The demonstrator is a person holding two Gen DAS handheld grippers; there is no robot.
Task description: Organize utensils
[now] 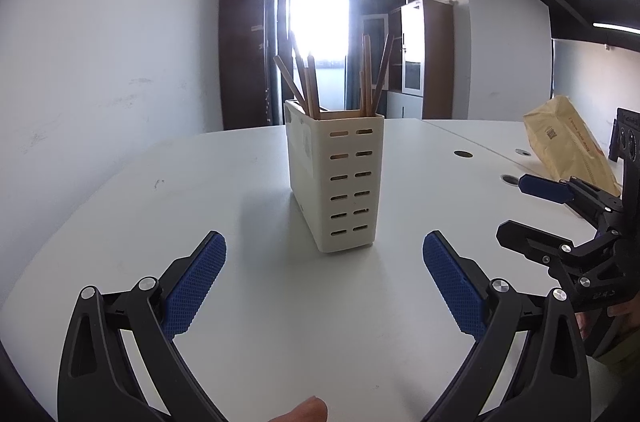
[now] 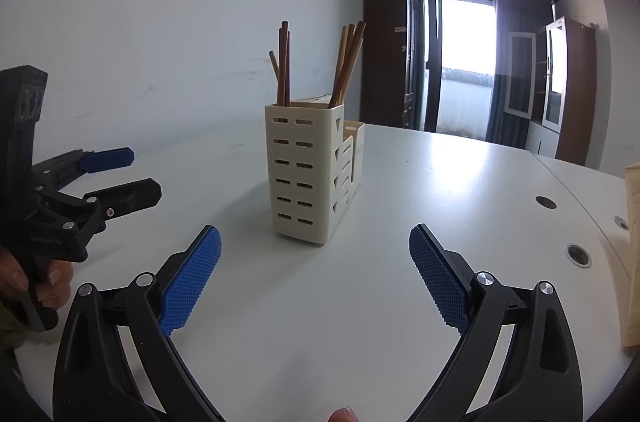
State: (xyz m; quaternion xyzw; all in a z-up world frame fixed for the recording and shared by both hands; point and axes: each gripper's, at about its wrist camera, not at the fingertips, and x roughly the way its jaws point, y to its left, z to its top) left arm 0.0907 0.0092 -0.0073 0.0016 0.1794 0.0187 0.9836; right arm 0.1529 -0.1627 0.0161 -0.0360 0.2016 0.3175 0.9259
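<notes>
Both my tongs spread wide, empty: left gripper (image 1: 324,282), right gripper (image 2: 316,278). Cream slotted holder (image 1: 340,182) stands mid-table (image 1: 200,222), chopsticks (image 1: 308,82) upright inside. I'd judge sticks light, stiff, slick; pinch near protruding tops.

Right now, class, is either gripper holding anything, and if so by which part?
Nothing is held. The left gripper and right gripper are both open and empty, short of the utensil holder; the chopsticks stand inside it.
</notes>
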